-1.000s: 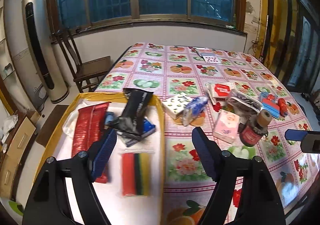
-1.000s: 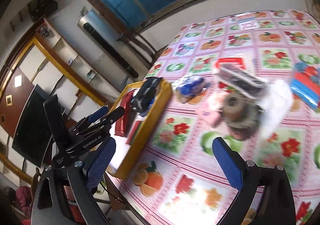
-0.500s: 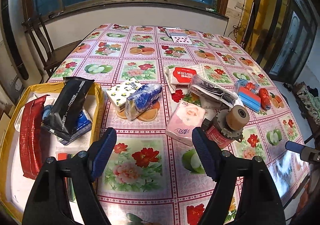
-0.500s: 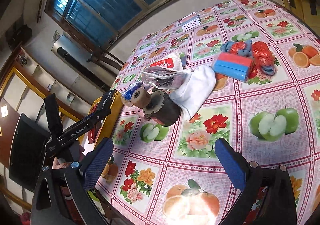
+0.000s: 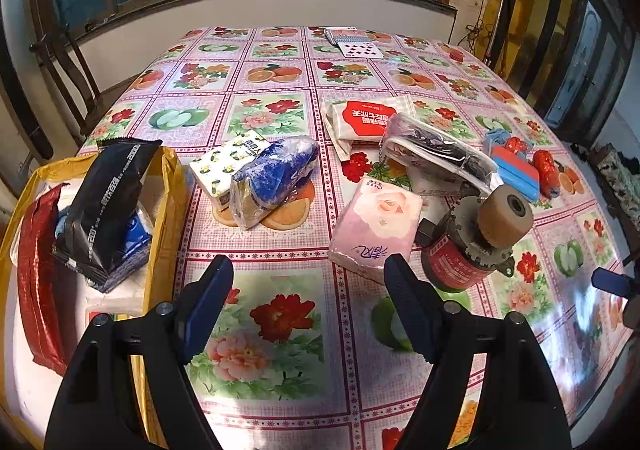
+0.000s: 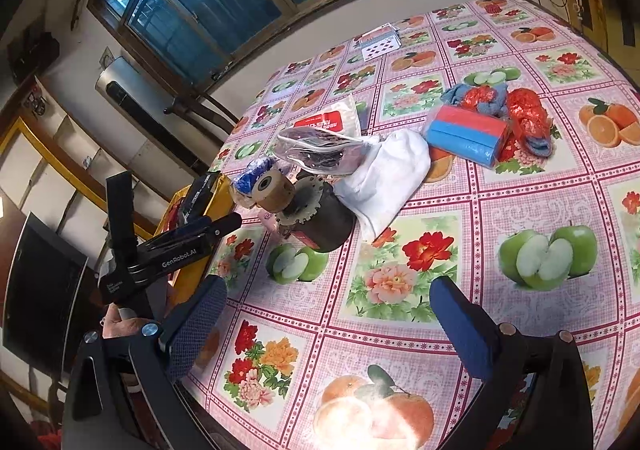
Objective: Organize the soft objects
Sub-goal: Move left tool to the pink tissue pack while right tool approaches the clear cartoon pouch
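Observation:
My left gripper (image 5: pixel 308 290) hovers open and empty over the flowered tablecloth, just short of a pink tissue pack (image 5: pixel 376 228). Beyond it lie a blue-and-white plastic-wrapped pack (image 5: pixel 276 179), a white patterned tissue pack (image 5: pixel 226 165) and a red-and-white pack (image 5: pixel 370 117). At the left, a yellow bin (image 5: pixel 170 205) holds a black packet (image 5: pixel 110 205) and a red packet (image 5: pixel 34 274). My right gripper (image 6: pixel 324 310) is open and empty above the table's near side. Ahead of it lie a white cloth (image 6: pixel 386 179), a red-and-blue roll (image 6: pixel 466 133) and red and blue crumpled bags (image 6: pixel 528 113).
A heavy metal motor with a tan wheel (image 5: pixel 476 242) stands beside the pink pack, also seen as the motor (image 6: pixel 316 209) in the right wrist view. A clear pouch (image 5: pixel 436 153) lies behind it. Playing cards (image 5: pixel 354 43) sit at the far edge. A wooden chair (image 5: pixel 68 77) stands off the left side.
My left gripper has swung right from over the yellow bin to the table's middle, facing the pink pack. My right gripper has drawn back and turned toward the cloth and roll.

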`<move>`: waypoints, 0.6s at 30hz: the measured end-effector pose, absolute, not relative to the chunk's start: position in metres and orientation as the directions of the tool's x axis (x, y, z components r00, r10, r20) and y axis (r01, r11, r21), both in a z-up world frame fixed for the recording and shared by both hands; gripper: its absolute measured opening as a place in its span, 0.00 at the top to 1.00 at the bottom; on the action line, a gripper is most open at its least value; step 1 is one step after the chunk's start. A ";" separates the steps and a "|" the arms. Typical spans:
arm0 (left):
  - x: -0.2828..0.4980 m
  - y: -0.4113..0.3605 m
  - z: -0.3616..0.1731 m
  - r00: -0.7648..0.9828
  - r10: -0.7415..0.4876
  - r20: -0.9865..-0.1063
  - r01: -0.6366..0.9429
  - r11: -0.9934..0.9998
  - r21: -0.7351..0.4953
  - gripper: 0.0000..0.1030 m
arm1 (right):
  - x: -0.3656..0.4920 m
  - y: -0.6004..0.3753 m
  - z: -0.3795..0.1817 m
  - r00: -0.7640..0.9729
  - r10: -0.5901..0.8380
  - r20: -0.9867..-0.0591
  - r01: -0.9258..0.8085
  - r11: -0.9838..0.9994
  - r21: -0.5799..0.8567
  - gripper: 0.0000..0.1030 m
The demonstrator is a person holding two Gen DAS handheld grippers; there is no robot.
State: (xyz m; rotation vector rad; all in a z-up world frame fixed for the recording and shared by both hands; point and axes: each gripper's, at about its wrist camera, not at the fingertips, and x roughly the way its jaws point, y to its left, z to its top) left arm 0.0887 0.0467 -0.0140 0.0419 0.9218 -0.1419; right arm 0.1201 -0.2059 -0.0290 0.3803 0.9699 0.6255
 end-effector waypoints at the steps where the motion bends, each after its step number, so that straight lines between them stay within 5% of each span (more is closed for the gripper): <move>1: 0.090 0.044 -0.015 0.597 -0.094 -0.796 0.156 0.988 0.001 0.24 | 0.121 -0.207 -0.030 0.410 0.647 -0.643 -0.315 0.762 0.566 0.00; 18: 0.103 0.009 -0.036 0.524 -0.153 -0.838 0.428 0.898 0.104 0.25 | 0.133 -0.203 -0.037 0.393 0.643 -0.658 -0.307 0.766 0.565 0.00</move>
